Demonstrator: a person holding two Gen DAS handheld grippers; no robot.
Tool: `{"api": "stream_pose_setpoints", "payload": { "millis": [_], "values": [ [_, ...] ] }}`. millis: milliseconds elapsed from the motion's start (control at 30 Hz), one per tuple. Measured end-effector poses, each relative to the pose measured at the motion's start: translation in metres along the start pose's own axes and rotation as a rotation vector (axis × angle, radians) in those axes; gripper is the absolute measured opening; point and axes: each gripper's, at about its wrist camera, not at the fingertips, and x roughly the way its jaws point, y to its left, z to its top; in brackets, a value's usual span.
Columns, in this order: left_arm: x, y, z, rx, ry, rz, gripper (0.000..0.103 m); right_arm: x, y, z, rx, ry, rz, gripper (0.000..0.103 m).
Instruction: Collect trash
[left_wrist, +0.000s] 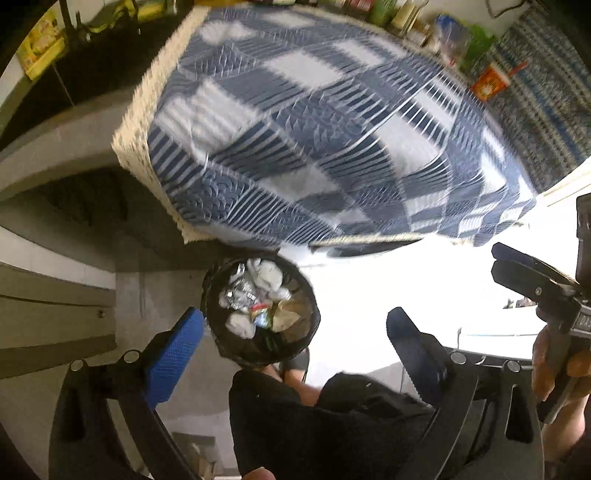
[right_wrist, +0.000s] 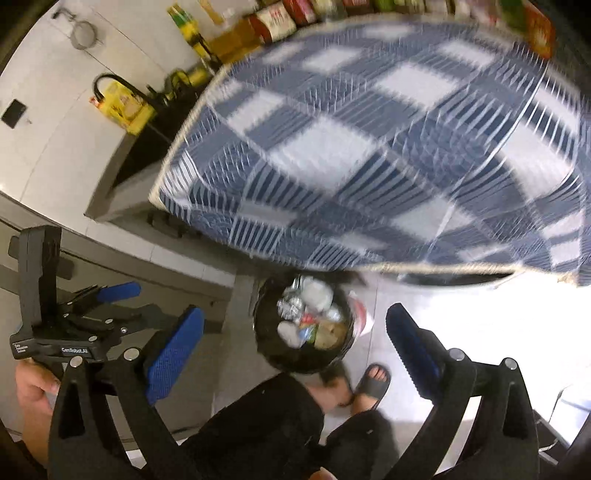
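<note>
A table (left_wrist: 314, 140) with a blue checked cloth fills the left view. Below it on the floor stands a black bin (left_wrist: 260, 314) full of trash. The left hand-held gripper (left_wrist: 295, 332) is wide apart and empty.

In the right view the bin (right_wrist: 304, 328) sits by the person's feet, easy to reach. The right hand-held gripper (right_wrist: 295, 336) is also apart, holding nothing.

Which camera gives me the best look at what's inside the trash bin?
The left wrist view. There the trash bin sits nearly centred and sharp, so the crumpled paper and foil inside can be told apart. The right wrist view shows the same bin smaller and blurrier, its far rim tucked under the tablecloth.
</note>
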Motion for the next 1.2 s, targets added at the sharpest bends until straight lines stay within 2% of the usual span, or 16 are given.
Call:
{"api": "stream_pose_setpoints", "payload": {
  "millis": [67, 300, 367, 567, 667, 867, 1067, 1133, 1200],
  "values": [
    [-0.018, -0.011, 0.001, 0.020, -0.037, -0.008, 0.096, -0.023, 0.001, 0.005, -0.007, -0.044, 0.017, 0.098],
    [-0.069, -0.033, 0.012, 0.027, -0.151, 0.000, 0.096, -0.085, 0.008, 0.021, -0.048, -0.171, -0.038, 0.098],
    [-0.083, -0.038, 0.015, 0.047, -0.178, -0.002, 0.096, -0.095, 0.008, 0.025, -0.057, -0.178, -0.067, 0.098],
    [-0.113, -0.049, 0.019, 0.067, -0.238, 0.041, 0.096, -0.125, 0.002, 0.029, -0.041, -0.204, -0.065, 0.098],
    [-0.132, -0.057, 0.018, 0.060, -0.256, 0.019, 0.096, -0.145, 0.001, 0.031, -0.023, -0.213, -0.077, 0.098],
    [-0.163, -0.078, 0.017, 0.085, -0.321, 0.033, 0.096, -0.179, 0.005, 0.034, -0.043, -0.265, -0.075, 0.098],
    [-0.172, -0.095, 0.019, 0.104, -0.331, 0.021, 0.096, -0.193, 0.001, 0.039, -0.048, -0.290, -0.094, 0.098],
    [-0.172, -0.098, 0.020, 0.100, -0.327, -0.021, 0.096, -0.196, -0.003, 0.038, -0.036, -0.300, -0.097, 0.098],
    [-0.171, -0.100, 0.021, 0.099, -0.331, -0.002, 0.096, -0.195, -0.007, 0.038, -0.035, -0.292, -0.103, 0.098]
  ]
}}
